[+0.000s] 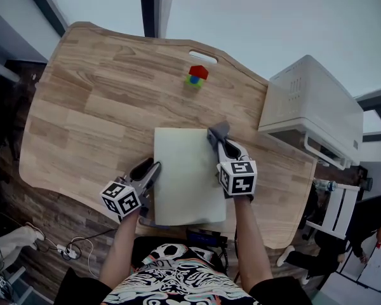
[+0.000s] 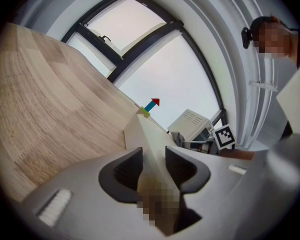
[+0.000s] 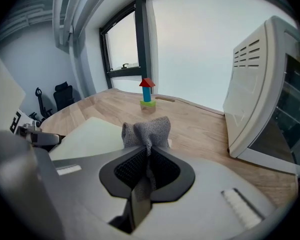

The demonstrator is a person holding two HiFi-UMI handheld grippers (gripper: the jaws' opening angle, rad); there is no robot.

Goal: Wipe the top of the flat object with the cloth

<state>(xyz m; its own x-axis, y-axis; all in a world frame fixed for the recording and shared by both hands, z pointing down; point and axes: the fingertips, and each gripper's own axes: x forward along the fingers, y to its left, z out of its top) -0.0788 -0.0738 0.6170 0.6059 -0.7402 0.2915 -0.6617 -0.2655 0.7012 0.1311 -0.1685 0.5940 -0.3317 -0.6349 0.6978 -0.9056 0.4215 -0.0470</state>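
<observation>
On the table (image 1: 82, 107), the board (image 1: 184, 170) lies flat near the person. The left gripper (image 1: 153, 167) pinches its left edge; hold tight so it can't slide. The right gripper (image 1: 217, 134) squeezes the cloth (image 3: 146, 128) by the right edge; press it flat and rub everywhere. The board's long side points away from the person.

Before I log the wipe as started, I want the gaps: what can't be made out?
- board deep in the left claw: left gripper view, mosaic patch covers it.
- whether cloth touches board: head view, right claw hides the contact.
- block stack: head view, too small.
</observation>
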